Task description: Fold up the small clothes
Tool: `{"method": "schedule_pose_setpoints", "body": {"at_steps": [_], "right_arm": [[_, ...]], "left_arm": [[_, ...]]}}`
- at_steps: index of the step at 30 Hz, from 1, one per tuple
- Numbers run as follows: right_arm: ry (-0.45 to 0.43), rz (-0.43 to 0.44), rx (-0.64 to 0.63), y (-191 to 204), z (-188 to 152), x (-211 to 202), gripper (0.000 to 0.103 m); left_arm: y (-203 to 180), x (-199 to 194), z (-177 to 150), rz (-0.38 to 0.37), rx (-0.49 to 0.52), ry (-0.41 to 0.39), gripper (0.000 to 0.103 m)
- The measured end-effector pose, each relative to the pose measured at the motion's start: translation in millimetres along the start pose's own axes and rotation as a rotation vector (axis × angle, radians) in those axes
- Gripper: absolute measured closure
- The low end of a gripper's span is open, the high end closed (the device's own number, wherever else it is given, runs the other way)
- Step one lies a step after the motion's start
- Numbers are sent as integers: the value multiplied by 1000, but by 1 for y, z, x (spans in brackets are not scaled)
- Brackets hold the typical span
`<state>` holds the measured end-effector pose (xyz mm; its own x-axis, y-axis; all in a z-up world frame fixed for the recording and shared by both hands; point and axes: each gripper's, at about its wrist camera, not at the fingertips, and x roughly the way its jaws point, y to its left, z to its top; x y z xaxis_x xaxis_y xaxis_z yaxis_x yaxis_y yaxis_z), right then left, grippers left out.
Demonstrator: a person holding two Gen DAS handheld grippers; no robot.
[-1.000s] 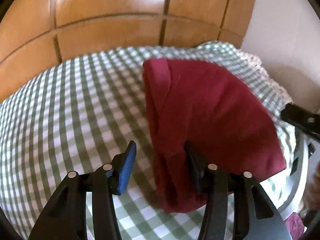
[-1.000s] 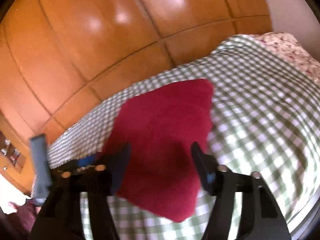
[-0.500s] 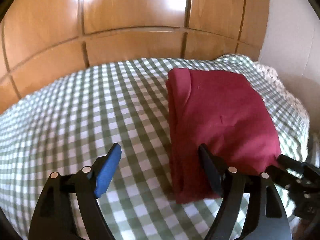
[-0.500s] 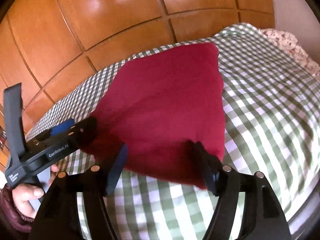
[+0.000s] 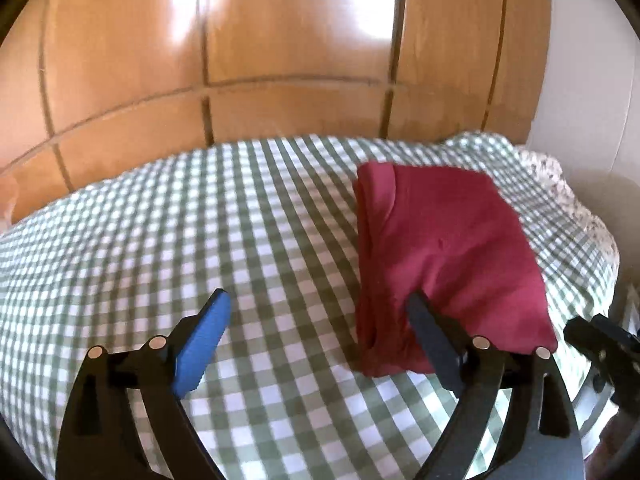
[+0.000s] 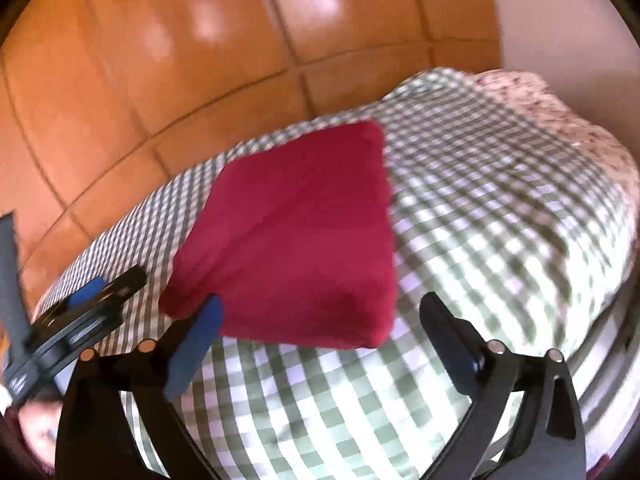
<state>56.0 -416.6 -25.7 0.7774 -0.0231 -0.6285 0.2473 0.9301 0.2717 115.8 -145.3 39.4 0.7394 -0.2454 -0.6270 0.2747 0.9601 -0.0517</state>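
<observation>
The left gripper (image 5: 318,328) has just been opening and its fingers (image 5: 204,338) now stand spread with only checked sheet between them – the red cloth (image 5: 440,264) lies just past the finger at 3 o'clock, untouched. The right gripper (image 6: 320,326) has likewise just been opening, fingers (image 6: 452,344) wide, the near edge of the cloth (image 6: 304,248) lying beyond and between them, not pinched. The cloth rests folded flat on the bed (image 5: 160,248) toward 1 o'clock, and beyond the bed stands a wooden panelled wardrobe (image 5: 280,40).
</observation>
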Motion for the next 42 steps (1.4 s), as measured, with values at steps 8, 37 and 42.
{"method": "schedule_pose_setpoints", "body": {"at_steps": [8, 37, 42], "right_arm": [[-70, -127, -42, 20, -8, -17, 2], [-114, -250, -80, 22, -35, -24, 2], [-122, -247, -72, 20, -36, -23, 2]], "left_arm": [[0, -43, -5, 22, 11, -71, 7], [-17, -61, -20, 18, 17, -71, 4], [-21, -56, -20, 35, 24, -52, 4]]}}
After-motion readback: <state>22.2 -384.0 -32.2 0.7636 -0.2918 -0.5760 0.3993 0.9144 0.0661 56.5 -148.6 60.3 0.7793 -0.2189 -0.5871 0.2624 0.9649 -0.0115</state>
